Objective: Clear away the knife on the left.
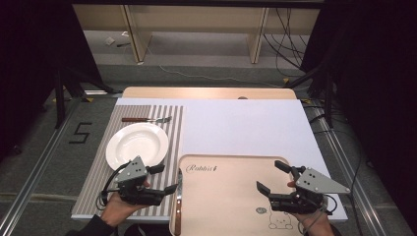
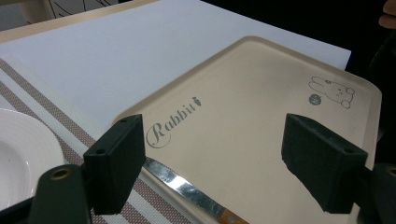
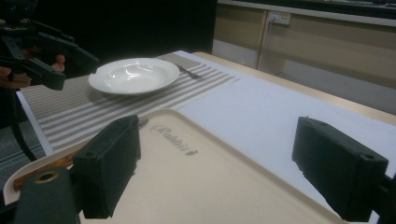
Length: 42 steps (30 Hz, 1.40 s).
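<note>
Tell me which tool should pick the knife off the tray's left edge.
Probably left. The left tool hangs open right beside the knife lying along the tray rim; the right tool, also open, sits across the tray.

My left gripper's [image 1: 164, 178] jaw hid part of the knife [image 1: 179, 199] along the tray's [image 1: 231, 162] left rim, and the tray's near edge ran off the picture. The fork [image 1: 147, 119] at the placemat's [image 1: 93, 182] far edge was too small to make out.
</note>
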Each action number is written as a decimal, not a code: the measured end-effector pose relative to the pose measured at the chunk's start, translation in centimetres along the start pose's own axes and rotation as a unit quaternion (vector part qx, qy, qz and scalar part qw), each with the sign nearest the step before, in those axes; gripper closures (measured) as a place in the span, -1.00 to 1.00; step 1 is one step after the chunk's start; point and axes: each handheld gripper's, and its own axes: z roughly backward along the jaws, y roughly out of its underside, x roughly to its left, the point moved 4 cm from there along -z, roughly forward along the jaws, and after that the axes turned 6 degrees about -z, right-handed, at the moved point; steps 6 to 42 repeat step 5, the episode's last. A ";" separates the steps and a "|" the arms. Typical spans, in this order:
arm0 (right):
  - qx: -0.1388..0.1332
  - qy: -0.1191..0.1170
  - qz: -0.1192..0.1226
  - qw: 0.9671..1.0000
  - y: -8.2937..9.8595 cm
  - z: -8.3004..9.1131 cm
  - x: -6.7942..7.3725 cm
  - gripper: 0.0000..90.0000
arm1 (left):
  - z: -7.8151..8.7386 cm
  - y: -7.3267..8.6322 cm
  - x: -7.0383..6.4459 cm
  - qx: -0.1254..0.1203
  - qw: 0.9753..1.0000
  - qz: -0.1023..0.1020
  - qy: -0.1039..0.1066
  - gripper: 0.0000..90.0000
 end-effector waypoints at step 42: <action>0.001 0.000 0.001 1.000 0.0 0.0 0.0 -0.64 | -0.1 0.0 0.0 0.003 1.000 -0.004 0.002 -0.52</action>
